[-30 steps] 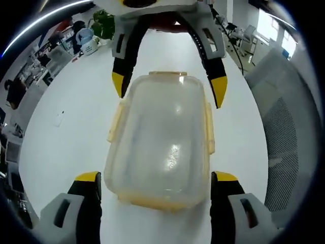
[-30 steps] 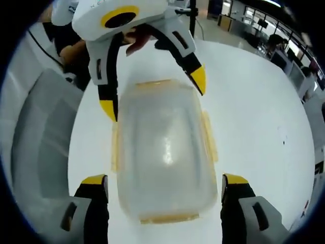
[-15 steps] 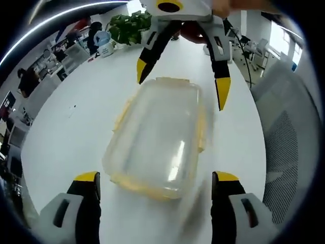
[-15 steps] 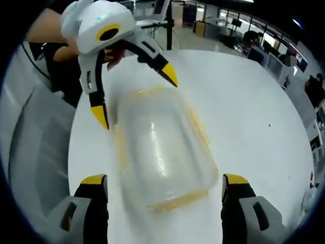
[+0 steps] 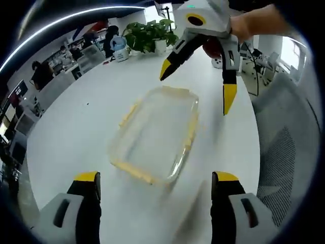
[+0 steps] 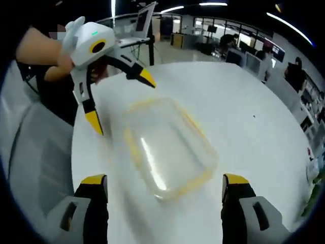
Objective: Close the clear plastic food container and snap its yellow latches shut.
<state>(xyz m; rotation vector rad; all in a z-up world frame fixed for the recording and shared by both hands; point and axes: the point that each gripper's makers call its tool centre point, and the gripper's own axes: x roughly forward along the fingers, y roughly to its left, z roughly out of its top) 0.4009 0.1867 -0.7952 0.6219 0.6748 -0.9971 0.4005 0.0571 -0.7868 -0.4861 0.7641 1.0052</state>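
In the left gripper view, the left gripper [image 5: 157, 184] shows its 2 yellow-tipped fingers [image 5: 87, 178] rising from the bottom edge, spread wide apart and gripping nothing. Between and just beyond them, the clear plastic food container [image 5: 155, 134] sits on the white counter [image 5: 76, 132], lid down on the base, turned at an angle to the view. Its yellow latches [image 5: 131, 172] run along the rim; the picture is motion-blurred, so it is not possible to tell whether any latch is snapped down. Past the far end of the container, the right gripper [image 5: 195, 86] comes in from the top, held by a person's hand [image 5: 249, 25], its 2 fingers splayed wide with nothing between them and its tips clear of the container.

In the right gripper view, the right gripper [image 6: 165, 184] shows the same wide-open, empty fingers [image 6: 94, 180] at the bottom edge. The container [image 6: 170, 147] lies on the counter [image 6: 244, 127] ahead of them, also blurred, with a bright glare streak across its lid. The left gripper [image 6: 119, 101] reaches in from the upper left, fingers open, hovering beside the container's far end; contact cannot be made out.

Further out, a potted plant [image 5: 150, 35] stands at the counter's far edge in the left gripper view, and a grey mesh chair back [image 5: 284, 168] is partly cut off at the right. Office desks and people in the distance are too small to detail.
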